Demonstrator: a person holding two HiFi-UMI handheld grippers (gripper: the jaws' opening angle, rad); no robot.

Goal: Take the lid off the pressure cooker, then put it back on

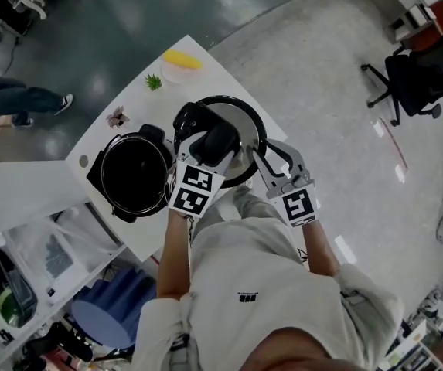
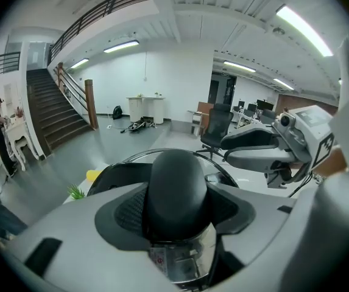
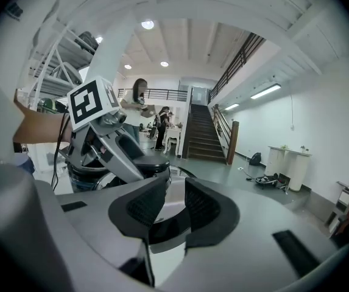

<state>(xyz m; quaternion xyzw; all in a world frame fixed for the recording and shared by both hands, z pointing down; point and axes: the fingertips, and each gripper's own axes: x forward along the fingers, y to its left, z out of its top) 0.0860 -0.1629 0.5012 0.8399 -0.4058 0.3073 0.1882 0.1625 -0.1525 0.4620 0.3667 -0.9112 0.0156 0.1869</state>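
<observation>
1. The left gripper [image 2: 177, 190] sits at the lower middle of its own view. Its jaws stand part-way apart and are clamped on the black domed handle [image 2: 177, 166] of the round steel lid with a black rim [image 1: 243, 120].
2. The right gripper [image 3: 173, 202] has its jaws drawn narrow. The ribbed pads pinch the lid's edge, and bright steel shows in the slit between them.
3. In the head view the two grippers meet at the middle of the frame. The left one is on the handle and the right one on the lid's lower-right edge.
4. The lid is off the cooker and sits at frame centre. It is just right of the open black pressure cooker pot [image 1: 134, 178], which stands left of centre on the white table [image 1: 97, 144].
5. Toward the upper part of the table are a small green plant [image 1: 153, 82] and a yellow item [image 1: 182, 59].
6. A black office chair [image 1: 416, 79] stands at the upper right.
</observation>
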